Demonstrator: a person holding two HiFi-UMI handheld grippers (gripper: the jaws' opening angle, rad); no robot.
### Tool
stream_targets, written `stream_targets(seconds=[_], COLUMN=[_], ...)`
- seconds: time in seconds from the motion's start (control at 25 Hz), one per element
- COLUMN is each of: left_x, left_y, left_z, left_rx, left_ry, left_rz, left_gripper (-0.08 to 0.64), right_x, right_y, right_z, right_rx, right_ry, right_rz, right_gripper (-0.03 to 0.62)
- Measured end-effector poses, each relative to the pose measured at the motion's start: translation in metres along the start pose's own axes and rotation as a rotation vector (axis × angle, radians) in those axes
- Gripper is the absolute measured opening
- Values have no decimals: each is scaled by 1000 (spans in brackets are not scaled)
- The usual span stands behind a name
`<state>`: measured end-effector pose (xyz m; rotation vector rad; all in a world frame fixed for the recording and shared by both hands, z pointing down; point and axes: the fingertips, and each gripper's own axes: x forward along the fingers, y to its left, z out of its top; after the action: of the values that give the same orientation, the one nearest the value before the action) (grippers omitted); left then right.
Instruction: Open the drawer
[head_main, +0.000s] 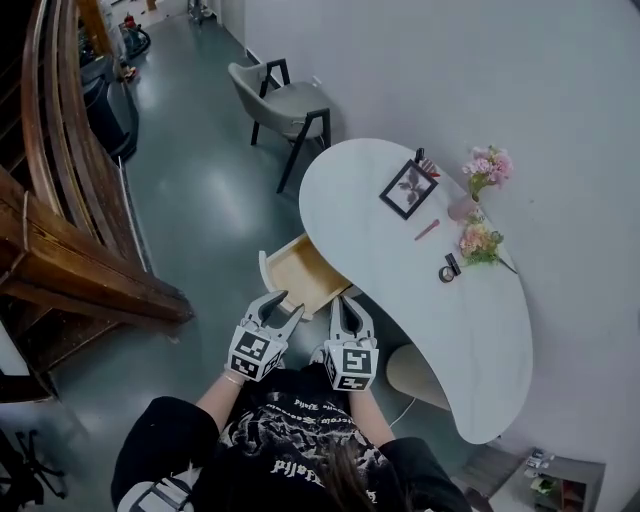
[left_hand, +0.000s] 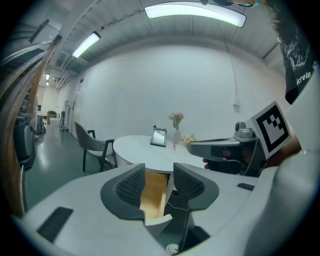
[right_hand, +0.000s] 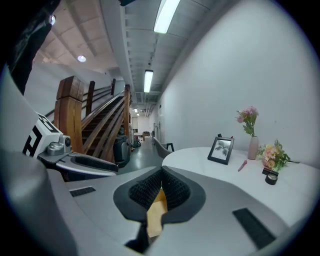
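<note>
The white curved table stands against the wall, and the wooden drawer under its edge is pulled out, with its light inside showing. Both tools are near the front of the drawer and do not touch it. The left gripper has its jaws well apart with nothing between them, and the right gripper has its jaws closed together, empty.
</note>
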<state>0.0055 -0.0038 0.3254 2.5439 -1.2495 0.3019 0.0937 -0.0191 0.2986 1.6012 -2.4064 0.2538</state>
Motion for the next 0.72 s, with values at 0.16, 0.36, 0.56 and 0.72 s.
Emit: stream_targets(seconds=[0.16,0.36,0.56,0.72], left_x=[0,-2,-9,-9], left_y=[-3,-1,0,-1], left_z=[9,22,26,27], left_rx=[12,44,10,32], left_ry=[-18,-53,-79,-79], left_rz=[-5,-1,-1,5], left_gripper=[183,108,44,29], right_x=[-4,-2,-2,-2], right_y=[-4,-6,-5,-7], right_z=[1,9,11,12], right_rx=[0,-8,-15,-20], right_ry=[-2,-27,-36,-46], right_rz=[-8,-18,-23,-31], right_gripper=[26,26,26,26])
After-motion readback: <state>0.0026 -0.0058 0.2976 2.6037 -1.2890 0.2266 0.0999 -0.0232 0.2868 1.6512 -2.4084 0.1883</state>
